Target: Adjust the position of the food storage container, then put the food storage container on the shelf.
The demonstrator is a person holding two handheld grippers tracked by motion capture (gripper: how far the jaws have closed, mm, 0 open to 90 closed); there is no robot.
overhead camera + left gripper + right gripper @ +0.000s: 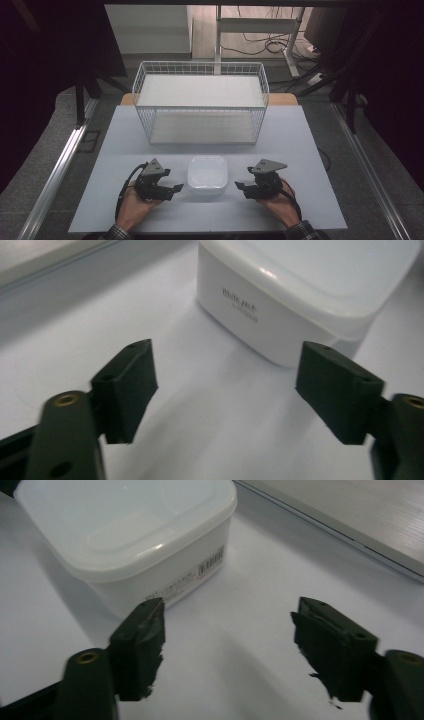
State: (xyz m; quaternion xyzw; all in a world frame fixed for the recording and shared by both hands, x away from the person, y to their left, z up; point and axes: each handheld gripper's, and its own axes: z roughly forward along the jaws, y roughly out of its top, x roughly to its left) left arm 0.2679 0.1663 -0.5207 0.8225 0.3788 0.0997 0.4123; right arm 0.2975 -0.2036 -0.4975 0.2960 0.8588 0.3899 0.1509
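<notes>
Two grippers flank a white plastic box that sits lidded on the grey table, near its front edge and well in front of the wire basket. The left gripper stands just beside the box's left wall and the right gripper just beside its right wall; both have their jaws spread apart with nothing between them, and neither touches the box. The box looks like thin, smooth food-storage plastic, so it is probably light, fairly stiff at the rim and corners but liable to flex in the middle of a wall, and slick enough to slip from a weak pinch. Whether anything is inside cannot be told through the cloudy lid. The firmest hold is likely under the lid's overhanging rim or across a corner, one gripper on each side. From above, the high view gives the whole layout, including both hands and the basket's two shelves. The left gripper view adds small dark lettering on the box's side; the right gripper view adds a barcode label on another side, as well as worn, ragged edges on its own pads.
</notes>
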